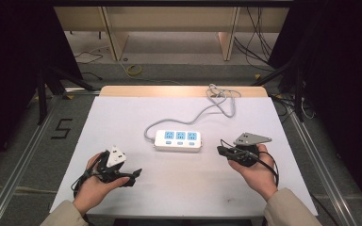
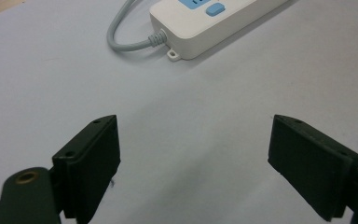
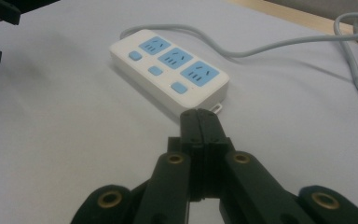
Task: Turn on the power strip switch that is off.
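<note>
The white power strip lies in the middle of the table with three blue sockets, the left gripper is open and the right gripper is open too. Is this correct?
Not quite: the right gripper is shut, its jaws pressed together with nothing between them, as the right gripper view shows. The rest holds: the power strip lies mid-table with three blue sockets, and the left gripper is open.

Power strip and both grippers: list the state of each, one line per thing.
power strip: flat on the table, all three sockets empty, nothing touching it.
power strip's cable: attached, loosely coiled near the table's far edge.
left gripper: open, nothing between the jaws.
right gripper: shut, holding nothing, tip close to the power strip's end.
</note>
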`<state>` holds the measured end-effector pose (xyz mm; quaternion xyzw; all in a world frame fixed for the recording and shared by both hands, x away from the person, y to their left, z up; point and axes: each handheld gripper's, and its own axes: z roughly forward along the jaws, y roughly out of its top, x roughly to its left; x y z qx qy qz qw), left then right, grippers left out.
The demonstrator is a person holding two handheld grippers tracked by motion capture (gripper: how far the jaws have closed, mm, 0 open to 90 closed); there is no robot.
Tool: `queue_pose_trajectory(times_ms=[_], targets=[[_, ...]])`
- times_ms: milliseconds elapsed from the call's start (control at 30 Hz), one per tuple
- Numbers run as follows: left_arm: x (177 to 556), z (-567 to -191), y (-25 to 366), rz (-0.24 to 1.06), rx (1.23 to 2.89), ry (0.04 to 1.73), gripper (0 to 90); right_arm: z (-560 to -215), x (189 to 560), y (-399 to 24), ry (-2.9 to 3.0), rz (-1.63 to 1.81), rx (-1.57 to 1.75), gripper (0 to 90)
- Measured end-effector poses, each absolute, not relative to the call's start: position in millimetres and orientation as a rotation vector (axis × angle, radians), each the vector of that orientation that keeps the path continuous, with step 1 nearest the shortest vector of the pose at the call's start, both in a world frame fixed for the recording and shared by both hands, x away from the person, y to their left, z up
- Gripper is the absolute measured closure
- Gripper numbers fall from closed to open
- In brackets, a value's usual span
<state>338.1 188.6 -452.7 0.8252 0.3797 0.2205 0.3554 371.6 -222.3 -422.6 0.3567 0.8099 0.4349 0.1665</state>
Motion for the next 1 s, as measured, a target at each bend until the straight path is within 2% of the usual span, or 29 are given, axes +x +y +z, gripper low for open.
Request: queue_pose_trajectory(times_ms=[1000], targets=[[338, -453, 188, 0.568, 2.124, 0.982, 16.3, -418, 384, -206, 2.316, 1.237, 1.013, 90.0]])
